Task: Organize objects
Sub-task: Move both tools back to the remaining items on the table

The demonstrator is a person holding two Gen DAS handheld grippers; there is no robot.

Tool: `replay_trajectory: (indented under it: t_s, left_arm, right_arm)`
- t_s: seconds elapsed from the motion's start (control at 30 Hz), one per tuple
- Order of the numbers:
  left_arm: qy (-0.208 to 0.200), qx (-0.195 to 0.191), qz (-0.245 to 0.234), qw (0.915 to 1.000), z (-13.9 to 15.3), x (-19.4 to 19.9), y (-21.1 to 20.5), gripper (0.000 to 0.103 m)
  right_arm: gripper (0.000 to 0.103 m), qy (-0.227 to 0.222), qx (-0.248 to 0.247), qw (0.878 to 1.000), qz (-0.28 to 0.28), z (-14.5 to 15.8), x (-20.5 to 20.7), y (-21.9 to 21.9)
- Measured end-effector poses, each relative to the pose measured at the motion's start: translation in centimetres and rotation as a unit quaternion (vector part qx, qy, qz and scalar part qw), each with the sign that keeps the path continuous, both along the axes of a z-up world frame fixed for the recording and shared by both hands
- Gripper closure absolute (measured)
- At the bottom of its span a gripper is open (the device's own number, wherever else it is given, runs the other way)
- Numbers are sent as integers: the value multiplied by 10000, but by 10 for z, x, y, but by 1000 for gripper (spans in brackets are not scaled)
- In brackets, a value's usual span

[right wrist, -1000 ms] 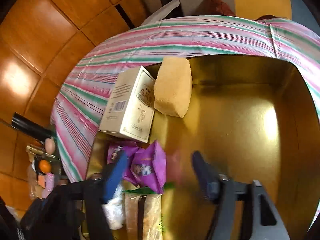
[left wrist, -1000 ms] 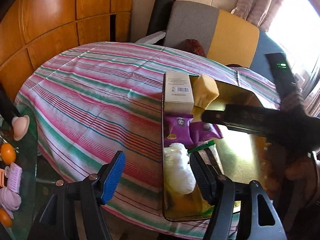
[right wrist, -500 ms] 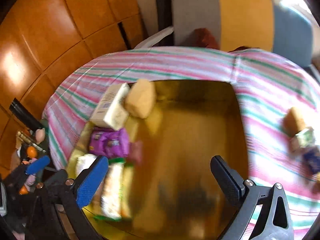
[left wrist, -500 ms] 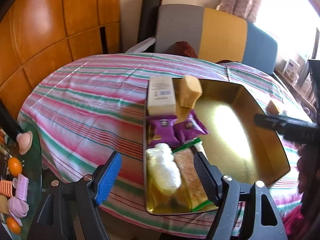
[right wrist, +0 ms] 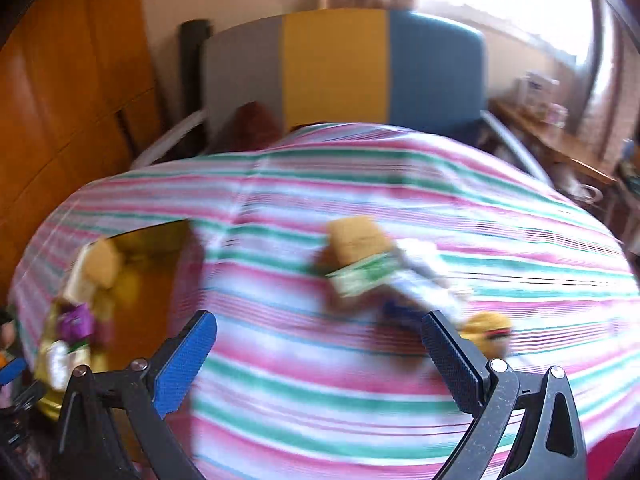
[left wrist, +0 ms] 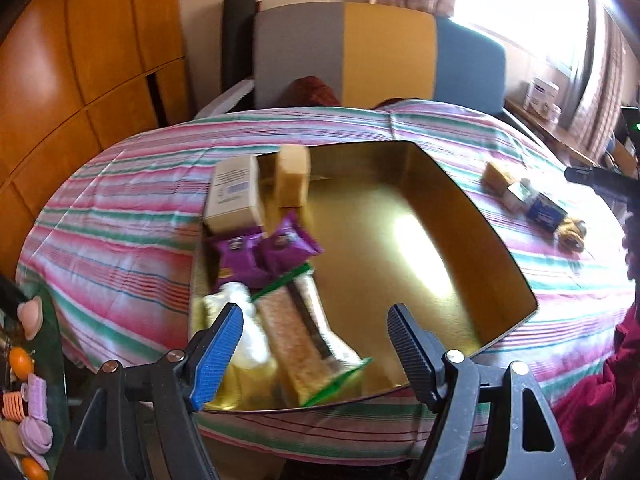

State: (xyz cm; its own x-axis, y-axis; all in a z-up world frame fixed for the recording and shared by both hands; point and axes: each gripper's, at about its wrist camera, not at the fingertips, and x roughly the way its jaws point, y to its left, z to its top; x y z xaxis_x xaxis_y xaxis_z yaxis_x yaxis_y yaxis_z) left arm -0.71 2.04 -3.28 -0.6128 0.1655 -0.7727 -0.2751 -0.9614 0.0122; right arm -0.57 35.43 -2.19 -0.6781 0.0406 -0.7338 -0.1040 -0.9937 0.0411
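Since a second ago my right gripper [right wrist: 319,350] has swung away from the gold tray [left wrist: 516,276] and now looks over the striped tablecloth [right wrist: 320,380] to the tray's right, its jaws spread wide with nothing between them; my left gripper [left wrist: 314,344] has drawn back a little from the tray's near corner, and its jaws too have come further apart and grip nothing. From my left wrist view the tray lies on the cloth with its left side filled: a cream box [left wrist: 234,196] and a yellow sponge block [left wrist: 293,178] at the far end, two purple packets [left wrist: 264,250] next, then a white wrapped bundle [left wrist: 244,316] and a long cracker pack with green edges [left wrist: 304,344] nearest me. The rest of the tray floor is bare. On the cloth to the right of the tray sits a small cluster: a tan block [right wrist: 356,238], a green-and-white carton [right wrist: 364,276], a dark blue packet [left wrist: 546,209] and a round yellow-brown item [right wrist: 486,330]. My right wrist view is heavily blurred, so I cannot make out finer detail of that cluster, which lies just beyond my right fingertips.
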Motion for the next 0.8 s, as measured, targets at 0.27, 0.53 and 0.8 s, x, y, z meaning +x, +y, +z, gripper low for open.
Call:
replay_trajectory:
  t_s: [0.27,0.53,0.8]
  left_arm:
    - [27,-165,-563,9983,6,6,47,27]
    - [-335,182,-1092,9933,4,5,91,28]
    - [-612,282,-1661,9838,0,14,132,29]
  right_arm:
    - [0,77,384,9866,-1585,-17,15,123]
    - [0,-679,-950,9585,-2600,-49,20,184]
    - [0,-619,-1169,9552,-2648,-48,26,186]
